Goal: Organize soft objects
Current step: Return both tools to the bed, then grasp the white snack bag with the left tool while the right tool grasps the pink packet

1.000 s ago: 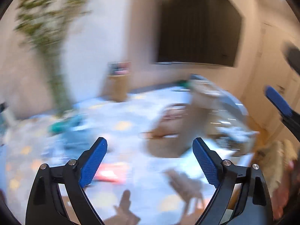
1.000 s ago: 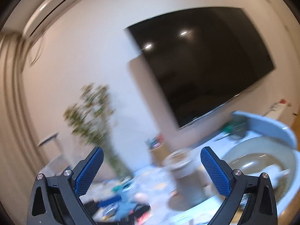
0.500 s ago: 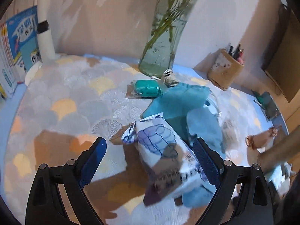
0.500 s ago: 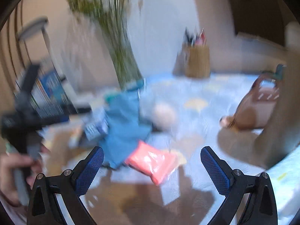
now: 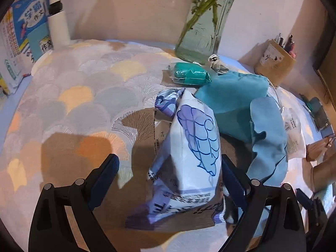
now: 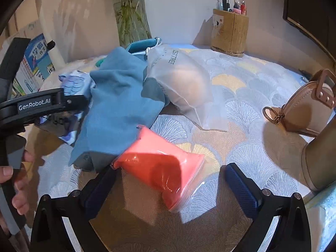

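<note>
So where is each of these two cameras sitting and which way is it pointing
Left wrist: on the left gripper, looking down along its open fingers at the purple-and-white packet lying between them.
Right wrist: on the right gripper, looking down along its open fingers at the pink packet; the left gripper and the hand holding it show at the left edge.
Shared: blue cloth, glass vase, pen holder.

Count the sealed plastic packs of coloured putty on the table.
2. The coral pack lies between the right jaws, beside the blue cloth; the green pack lies by the vase. The cloth may hide more.
</note>
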{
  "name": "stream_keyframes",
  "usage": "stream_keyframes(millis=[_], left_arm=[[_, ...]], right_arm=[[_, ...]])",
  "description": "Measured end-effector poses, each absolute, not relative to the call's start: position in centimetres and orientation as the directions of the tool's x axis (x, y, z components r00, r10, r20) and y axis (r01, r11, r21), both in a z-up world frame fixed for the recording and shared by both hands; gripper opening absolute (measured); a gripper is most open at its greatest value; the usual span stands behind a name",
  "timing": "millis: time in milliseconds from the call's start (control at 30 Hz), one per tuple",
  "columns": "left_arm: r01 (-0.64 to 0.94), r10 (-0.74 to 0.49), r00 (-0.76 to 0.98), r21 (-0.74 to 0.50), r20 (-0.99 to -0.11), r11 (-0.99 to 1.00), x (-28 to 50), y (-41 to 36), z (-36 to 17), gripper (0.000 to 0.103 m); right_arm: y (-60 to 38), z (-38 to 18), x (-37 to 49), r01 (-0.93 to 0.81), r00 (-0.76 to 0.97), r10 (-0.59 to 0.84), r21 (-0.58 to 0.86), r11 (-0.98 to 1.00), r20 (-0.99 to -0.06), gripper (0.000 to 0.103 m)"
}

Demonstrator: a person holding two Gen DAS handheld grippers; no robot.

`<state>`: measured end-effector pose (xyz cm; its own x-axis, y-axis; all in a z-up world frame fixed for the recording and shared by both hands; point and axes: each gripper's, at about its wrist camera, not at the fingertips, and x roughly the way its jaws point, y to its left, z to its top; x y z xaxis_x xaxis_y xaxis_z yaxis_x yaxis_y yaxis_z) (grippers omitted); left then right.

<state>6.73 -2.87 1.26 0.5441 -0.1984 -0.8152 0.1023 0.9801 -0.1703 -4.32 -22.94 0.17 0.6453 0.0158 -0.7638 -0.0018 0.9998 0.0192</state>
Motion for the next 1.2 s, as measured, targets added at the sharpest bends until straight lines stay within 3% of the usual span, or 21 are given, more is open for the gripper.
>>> stream_keyframes(millis=[267, 533, 600, 633, 667, 700, 733, 800, 900, 1133, 1200], left_arm=[[0.128, -0.086, 0.600, -0.011, -0.796, 0.992, 6.4, -4.3, 0.1, 0.102], [0.073, -0.077, 0.614, -0.040, -0.786, 0.997, 6.4, -2.8, 0.1, 0.102], [0.064, -0.078, 0.629, -0.048, -0.773, 0.997, 6.2, -2.5, 0.4, 0.100], [0.065, -0.088, 0.639, -0.060, -0.764, 0.996, 6.1, -2.3, 0.5, 0.100], [0.066, -0.097, 0.648, -0.071, -0.756, 0.995, 6.0, -2.2, 0.7, 0.096], [0.079, -0.121, 0.658, -0.092, -0.743, 0.993, 5.7, -2.1, 0.9, 0.083], [0.082, -0.127, 0.663, -0.097, -0.738, 0.992, 5.7, -2.0, 1.0, 0.080], [0.101, -0.157, 0.679, -0.120, -0.718, 0.988, 5.3, -1.9, 1.3, 0.075], [0.116, -0.182, 0.722, -0.143, -0.667, 0.983, 4.4, -1.7, 2.1, 0.075], [0.119, -0.231, 0.731, -0.213, -0.642, 0.970, 4.2, -0.7, 2.2, 0.075], [0.113, -0.245, 0.728, -0.240, -0.641, 0.964, 4.3, -0.1, 2.0, 0.075]], right_arm=[[-22.7, 0.2, -4.3, 0.001, 0.644, 0.002, 0.003, 1.000, -0.765, 0.103], [-22.8, 0.3, -4.4, 0.002, 0.652, 0.014, 0.020, 1.000, -0.758, 0.103], [-23.6, 0.5, -4.8, 0.012, 0.674, 0.039, 0.063, 0.998, -0.737, 0.091], [-24.1, 0.7, -5.1, 0.022, 0.689, 0.048, 0.088, 0.996, -0.723, 0.074], [-24.5, 0.9, -5.4, 0.028, 0.702, 0.061, 0.114, 0.993, -0.709, 0.067], [-25.0, 1.0, -5.6, 0.020, 0.712, 0.094, 0.154, 0.988, -0.696, 0.061], [-25.3, 1.0, -5.7, 0.007, 0.714, 0.124, 0.185, 0.983, -0.689, 0.050], [-25.4, 1.0, -5.7, 0.001, 0.716, 0.144, 0.208, 0.978, -0.683, 0.049], [-24.9, 1.0, -5.7, -0.027, 0.715, 0.168, 0.213, 0.977, -0.678, 0.049], [-24.8, 1.0, -5.6, -0.119, 0.708, 0.280, 0.282, 0.952, -0.648, 0.049], [-24.7, 0.9, -5.5, -0.124, 0.700, 0.291, 0.289, 0.949, -0.652, 0.055]])
